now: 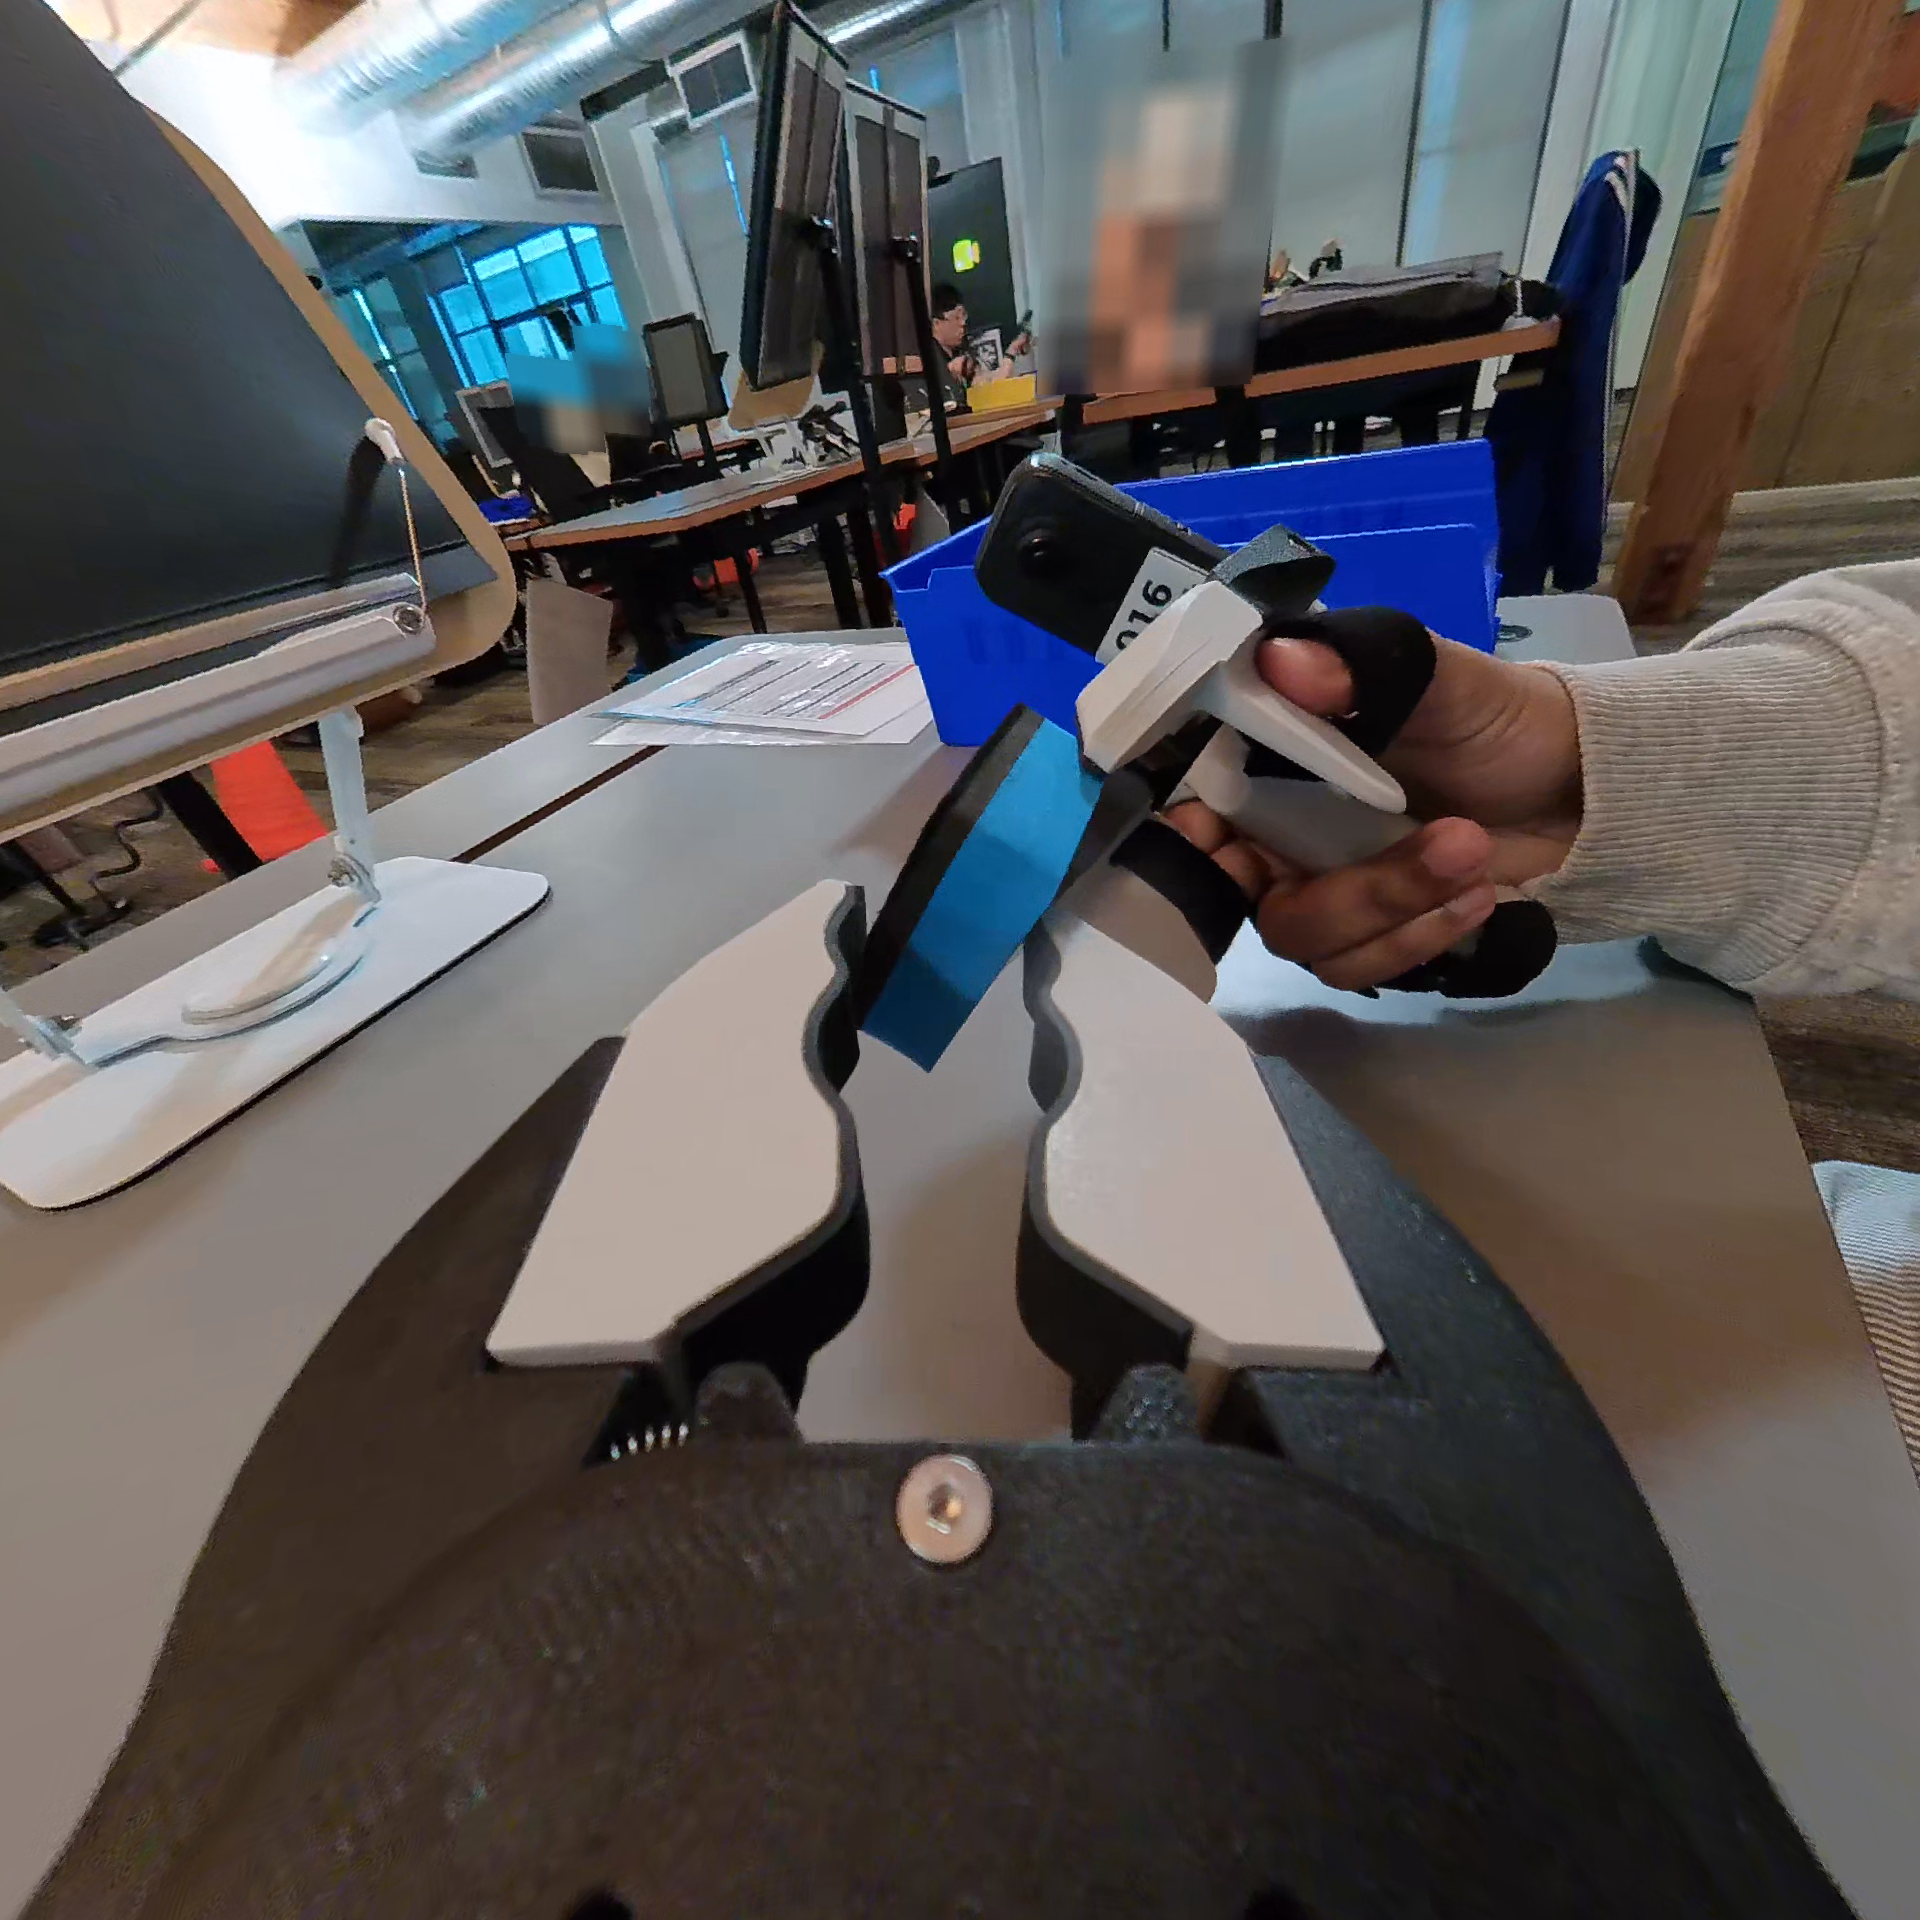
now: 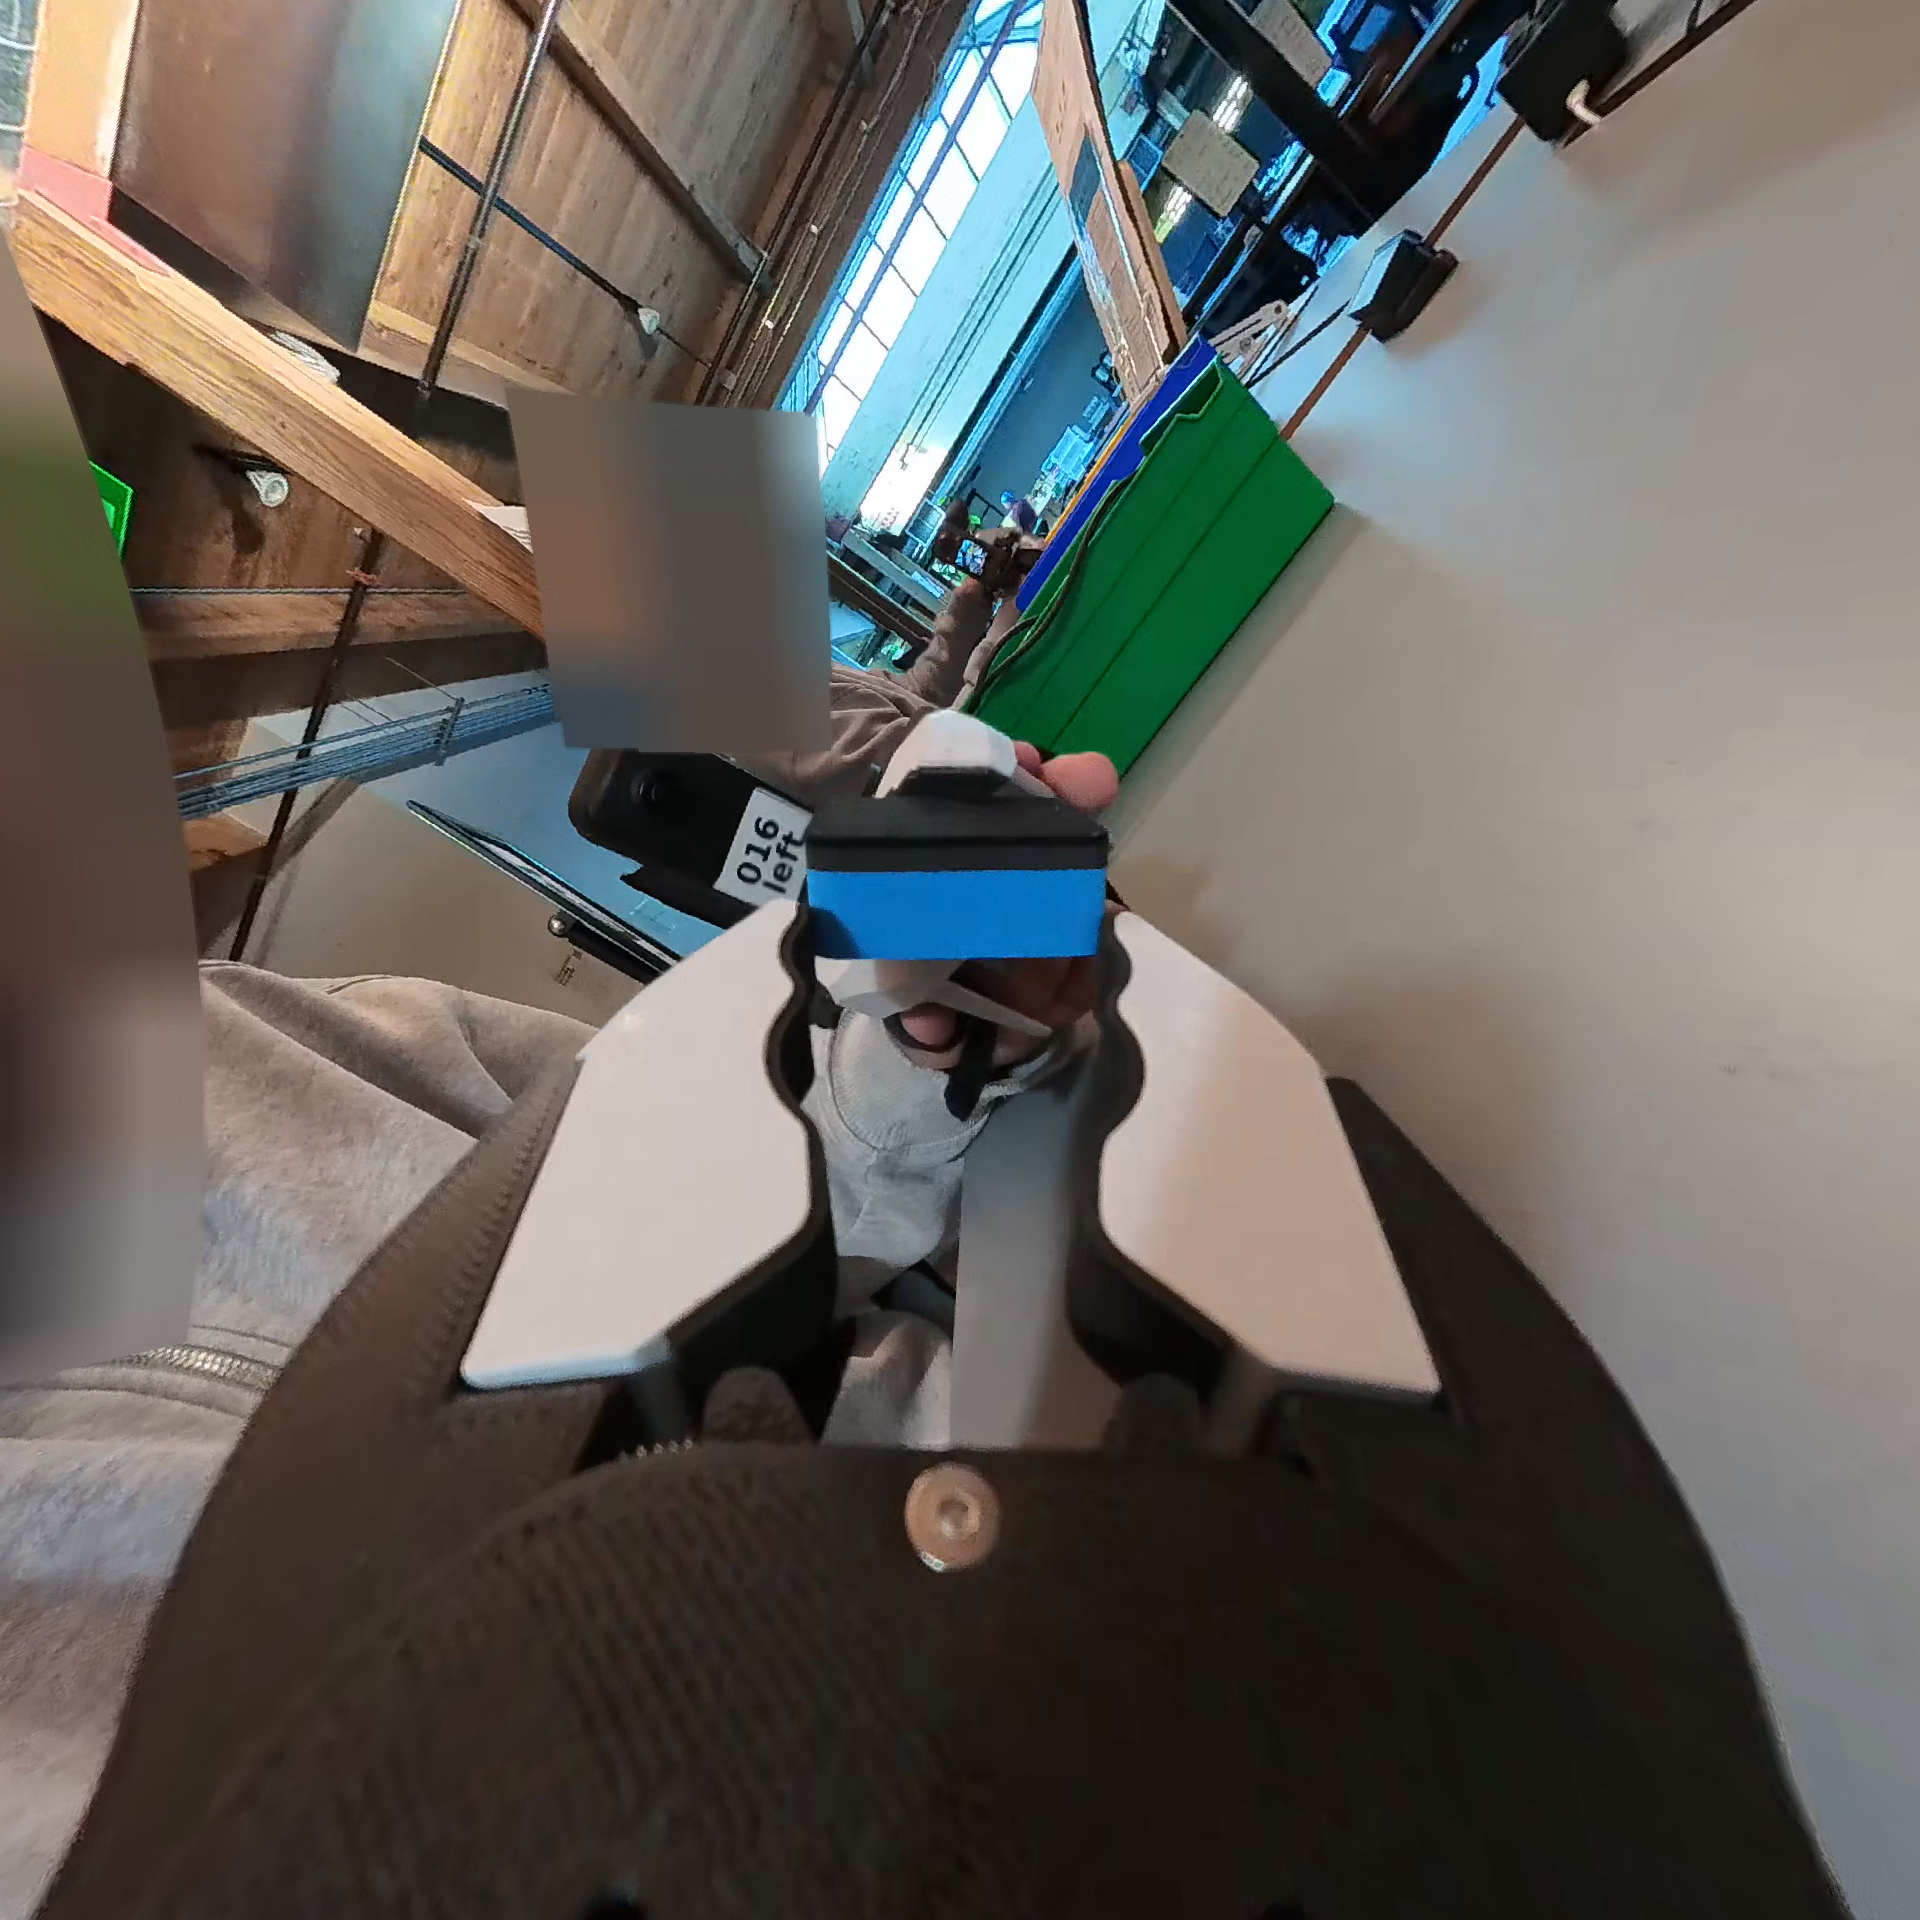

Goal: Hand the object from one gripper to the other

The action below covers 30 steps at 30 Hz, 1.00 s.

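A blue and black eraser (image 1: 987, 883) hangs tilted in the air above the grey table (image 1: 623, 831), between both grippers. My left gripper (image 1: 940, 935) has its jaws closed across the lower end of the eraser, one on the black side and one on the blue side. My right gripper (image 1: 1112, 810) grips the upper end, held by a hand in a pale sleeve. In the right wrist view my right gripper (image 2: 951, 935) is shut on the eraser (image 2: 951, 914) across its width. The left gripper's white fingers (image 2: 951, 753) show behind it.
A blue bin (image 1: 1351, 540) stands on the table behind the grippers, with papers (image 1: 779, 691) to its left. A screen on a white stand (image 1: 260, 956) stands at the left. A green bin (image 2: 1143, 582) lies on the table in the right wrist view. Less than 4 cm separates the two grippers' tips.
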Available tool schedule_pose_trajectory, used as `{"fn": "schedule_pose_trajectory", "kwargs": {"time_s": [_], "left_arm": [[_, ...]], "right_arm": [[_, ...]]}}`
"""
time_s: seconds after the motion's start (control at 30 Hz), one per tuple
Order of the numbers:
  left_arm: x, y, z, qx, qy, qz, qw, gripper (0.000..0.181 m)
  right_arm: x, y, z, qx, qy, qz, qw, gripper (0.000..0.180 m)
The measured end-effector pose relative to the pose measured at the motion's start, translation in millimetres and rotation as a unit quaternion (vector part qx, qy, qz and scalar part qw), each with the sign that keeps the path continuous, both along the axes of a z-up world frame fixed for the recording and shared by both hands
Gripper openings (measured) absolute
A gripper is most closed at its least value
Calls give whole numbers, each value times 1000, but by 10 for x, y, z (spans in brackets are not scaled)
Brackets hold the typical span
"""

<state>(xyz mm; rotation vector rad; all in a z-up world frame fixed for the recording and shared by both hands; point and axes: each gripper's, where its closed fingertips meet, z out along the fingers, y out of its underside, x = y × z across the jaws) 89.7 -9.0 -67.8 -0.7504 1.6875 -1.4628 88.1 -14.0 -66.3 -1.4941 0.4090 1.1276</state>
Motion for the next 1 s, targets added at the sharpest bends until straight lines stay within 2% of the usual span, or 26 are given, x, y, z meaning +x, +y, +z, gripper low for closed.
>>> {"fn": "schedule_pose_trajectory", "kwargs": {"time_s": [0.1,0.27,0.4,0.47,0.57,0.7,0.9,1.0], "left_arm": [[3,-2,-19,7,4,1,1000,28],[76,130,-94,29,26,50,998,26],[143,278,-185,87,35,119,988,26],[155,288,-230,108,42,135,984,26],[171,286,-295,131,53,151,978,25],[170,268,-336,178,44,167,969,25],[162,176,-371,214,33,164,962,25],[158,160,-374,209,33,156,965,25]], "right_arm": [[27,-2,9,5,-20,-10,1000,53],[314,29,-61,-13,-91,-128,988,78],[411,39,-94,-58,-217,-214,950,76],[340,76,-116,-87,-285,-230,927,69],[184,171,-143,-111,-363,-234,895,70],[109,226,-196,-135,-383,-247,880,69],[162,191,-236,-147,-370,-251,882,53],[167,185,-240,-146,-357,-247,889,52]]}}
